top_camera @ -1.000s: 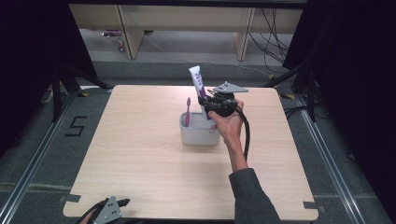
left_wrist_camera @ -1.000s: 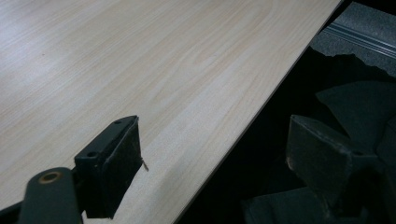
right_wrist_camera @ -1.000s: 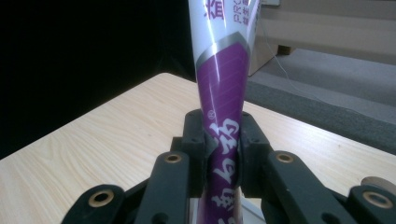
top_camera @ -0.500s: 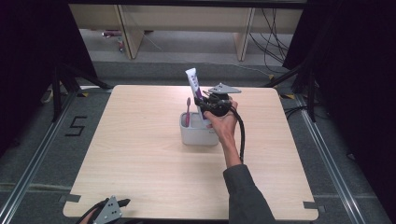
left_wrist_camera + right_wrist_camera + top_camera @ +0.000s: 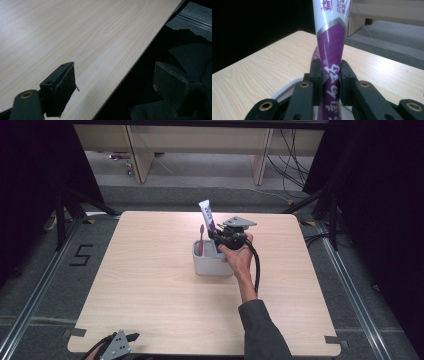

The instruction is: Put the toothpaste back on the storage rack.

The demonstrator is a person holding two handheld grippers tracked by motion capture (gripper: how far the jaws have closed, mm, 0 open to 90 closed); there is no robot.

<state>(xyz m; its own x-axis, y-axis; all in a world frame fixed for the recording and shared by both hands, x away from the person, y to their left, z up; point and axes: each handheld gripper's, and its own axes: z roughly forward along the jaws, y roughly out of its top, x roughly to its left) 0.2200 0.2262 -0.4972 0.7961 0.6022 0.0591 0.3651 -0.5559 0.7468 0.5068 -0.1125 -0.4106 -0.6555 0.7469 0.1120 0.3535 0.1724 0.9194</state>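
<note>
The toothpaste tube (image 5: pixel 207 216) stands nearly upright, its long axis vertical and leaning slightly left in the high view — crimped white end up, purple lower part down in the grey holder (image 5: pixel 212 264) near the far middle of the surface (image 5: pixel 150 295). The right gripper (image 5: pixel 218 236) has its fingers (image 5: pixel 317 75) pressed on the tube's purple part. A pink toothbrush (image 5: pixel 201 239) stands in the holder beside it. The left gripper (image 5: pixel 131 337) hangs at the near edge — fingers apart, nothing between them.
</note>
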